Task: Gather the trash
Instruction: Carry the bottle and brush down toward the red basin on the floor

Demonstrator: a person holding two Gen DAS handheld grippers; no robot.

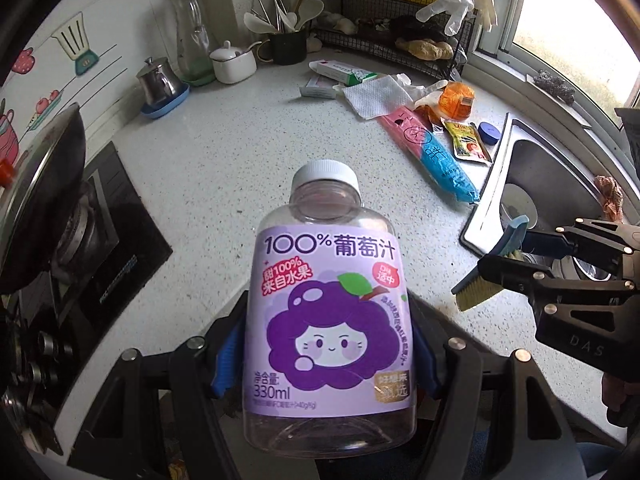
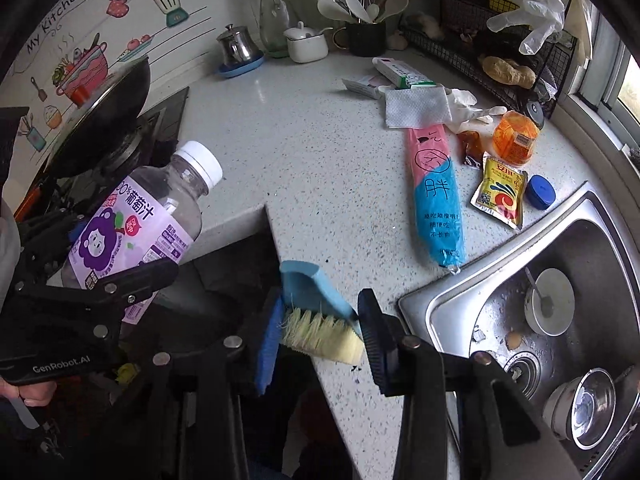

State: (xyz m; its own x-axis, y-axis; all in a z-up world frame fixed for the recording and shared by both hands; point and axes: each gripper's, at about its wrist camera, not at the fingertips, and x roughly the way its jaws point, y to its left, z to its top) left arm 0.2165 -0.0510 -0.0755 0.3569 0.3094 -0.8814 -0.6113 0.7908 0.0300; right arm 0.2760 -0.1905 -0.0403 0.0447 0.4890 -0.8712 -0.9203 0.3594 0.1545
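Left gripper (image 1: 328,364): clamped on 1 clear plastic grape-juice bottle (image 1: 330,300), white cap, purple label. Right gripper (image 2: 316,336): clamped on 1 blue-backed, pale-bristled brush (image 2: 320,320), near speckled table (image 2: 320,160) edge.

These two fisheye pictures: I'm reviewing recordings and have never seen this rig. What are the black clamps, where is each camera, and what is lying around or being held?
There is no robot here. A person carries a hand-held two-finger clamp in each hand, and a camera on each one looks forward along its fingers.

In the left wrist picture, the left gripper is clamped on an empty-looking grape juice bottle.

In the right wrist picture, the right gripper holds a small blue brush with pale bristles.

Each view also shows the other gripper from the side.

Below is a speckled kitchen counter. On it lie a pink and blue wrapper, a yellow sauce packet, an orange container, a blue cap and a paper towel. To the right is a sink with dishes in it.
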